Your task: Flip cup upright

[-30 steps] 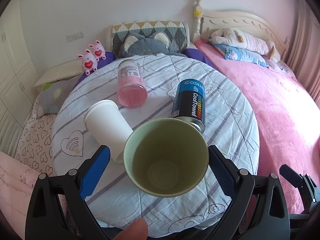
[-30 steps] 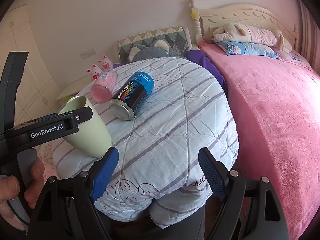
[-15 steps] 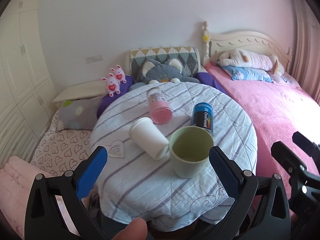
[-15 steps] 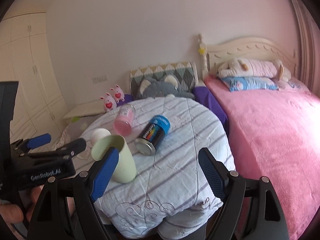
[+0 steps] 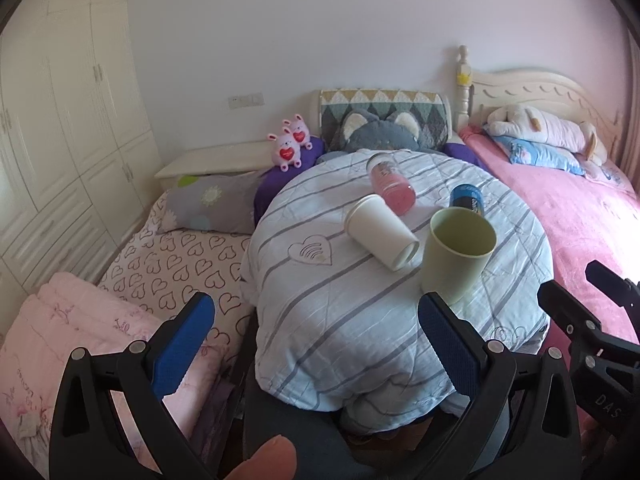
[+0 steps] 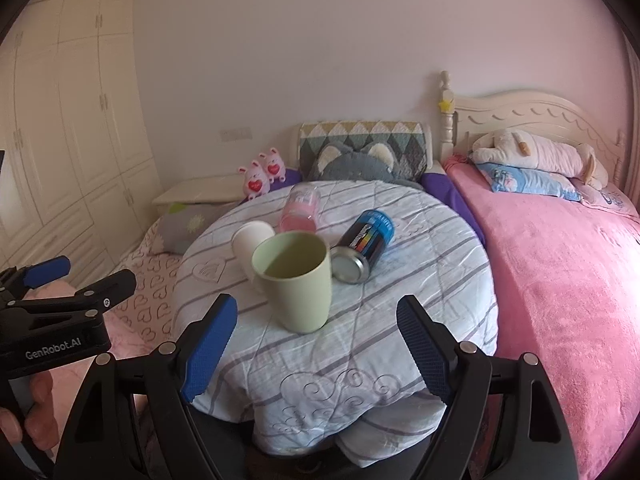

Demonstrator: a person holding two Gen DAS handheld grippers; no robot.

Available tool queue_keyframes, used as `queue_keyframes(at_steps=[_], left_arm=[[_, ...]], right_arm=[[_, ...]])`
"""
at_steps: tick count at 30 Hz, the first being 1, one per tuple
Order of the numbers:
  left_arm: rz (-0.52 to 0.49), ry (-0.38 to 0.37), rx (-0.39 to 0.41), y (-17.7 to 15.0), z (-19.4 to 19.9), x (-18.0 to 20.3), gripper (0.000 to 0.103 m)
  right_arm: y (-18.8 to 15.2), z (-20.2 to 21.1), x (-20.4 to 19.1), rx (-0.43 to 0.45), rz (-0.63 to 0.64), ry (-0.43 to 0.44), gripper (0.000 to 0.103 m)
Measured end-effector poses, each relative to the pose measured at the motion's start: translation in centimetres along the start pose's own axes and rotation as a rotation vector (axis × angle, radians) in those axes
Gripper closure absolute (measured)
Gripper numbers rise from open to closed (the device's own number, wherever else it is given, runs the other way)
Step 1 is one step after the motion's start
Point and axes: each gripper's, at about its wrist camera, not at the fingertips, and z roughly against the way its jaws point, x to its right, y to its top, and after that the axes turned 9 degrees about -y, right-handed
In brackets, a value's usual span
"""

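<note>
A pale green cup (image 5: 456,256) stands upright, mouth up, on the round table (image 5: 360,320) covered with a striped blue-white cloth; it also shows in the right wrist view (image 6: 298,284). A white paper cup (image 5: 380,236) lies on its side just left of it (image 6: 252,240). My left gripper (image 5: 316,344) is open and empty, held back from the table's near edge. My right gripper (image 6: 316,344) is open and empty, in front of the green cup and apart from it.
A pink-filled jar (image 5: 390,188) and a blue can (image 6: 364,246) lie on their sides behind the cups. A pink bed (image 6: 560,280) is on the right, a heart-print mattress (image 5: 180,260) on the left, wardrobes (image 5: 60,140) beyond.
The left gripper has let go of the green cup, which now stands upright on the table. Both grippers have pulled back and away from the table.
</note>
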Motion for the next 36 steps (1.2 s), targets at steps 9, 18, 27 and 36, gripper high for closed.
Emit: queue_keyframes(at_steps=[9, 18, 27, 36], left_arm=[[0.006, 0.0, -0.009, -0.83, 0.17, -0.29, 0.0], [0.006, -0.005, -0.005, -0.84, 0.42, -0.12, 0.0], [0.007, -0.01, -0.006, -0.71, 0.6, 0.0, 0.0], [0.004, -0.013, -0.01, -0.73, 0.58, 0.24, 0.0]], right_arm=[[0.13, 0.24, -0.98, 0.001, 0.02, 0.004, 0.02], [0.27, 0.33, -1.04, 0.002, 0.025, 0.006, 0.02], [0.31, 0.24, -0.97, 0.0, 0.021, 0.003, 0.02], [0.21, 0.11, -0.86, -0.004, 0.018, 0.004, 0.02]])
